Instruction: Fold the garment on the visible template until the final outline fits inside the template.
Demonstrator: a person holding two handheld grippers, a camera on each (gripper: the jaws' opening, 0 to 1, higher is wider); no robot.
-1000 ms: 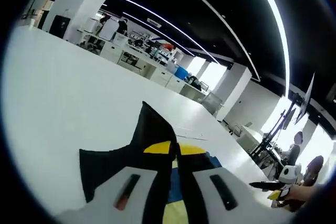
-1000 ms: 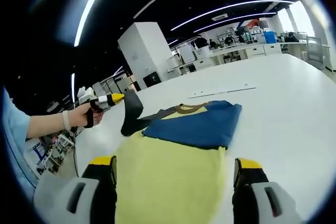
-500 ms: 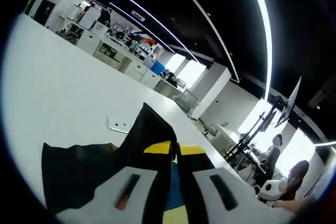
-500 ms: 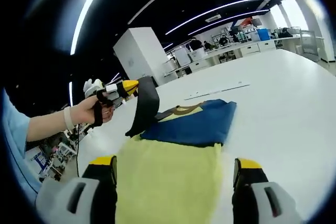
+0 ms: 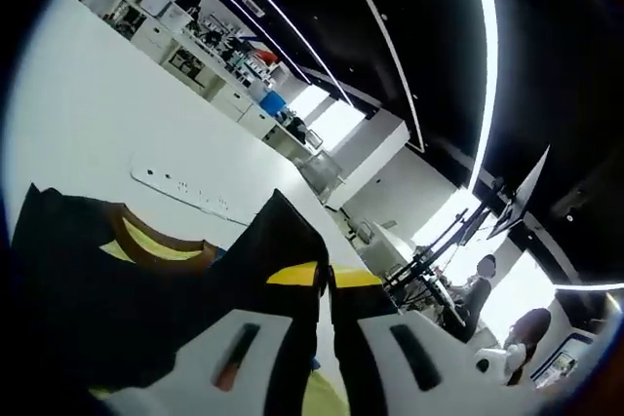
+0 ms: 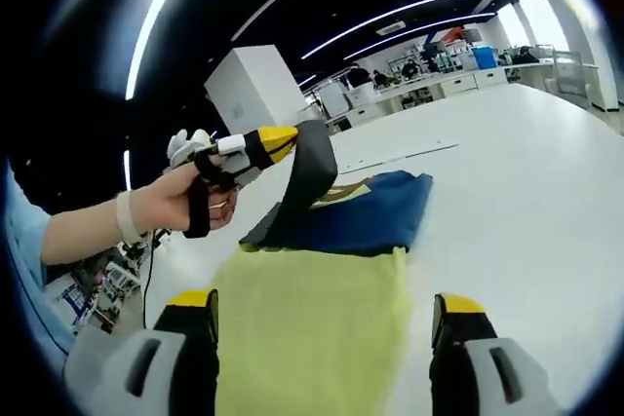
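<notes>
The garment lies on the white table [image 6: 526,192]: a yellow lower part [image 6: 312,309], a blue upper part [image 6: 366,216] and a brown collar [image 5: 161,250]. My left gripper [image 5: 325,275] is shut on the black sleeve [image 5: 278,231] and holds it lifted over the garment. In the right gripper view a hand carries that left gripper [image 6: 278,140], and the black sleeve [image 6: 307,177] hangs from it above the blue part. My right gripper [image 6: 322,304] stands open low over the yellow cloth, its jaws wide apart. A thin white template strip [image 6: 400,155] runs on the table beyond the collar.
The person's forearm and blue sleeve [image 6: 24,250] enter from the left of the right gripper view. Bare white table spreads to the right of the garment. Desks, screens and people [image 5: 478,284] stand far off in the room.
The left gripper has carried the black sleeve up and across, from beside the garment to over its blue part. The right gripper has stayed open over the yellow cloth.
</notes>
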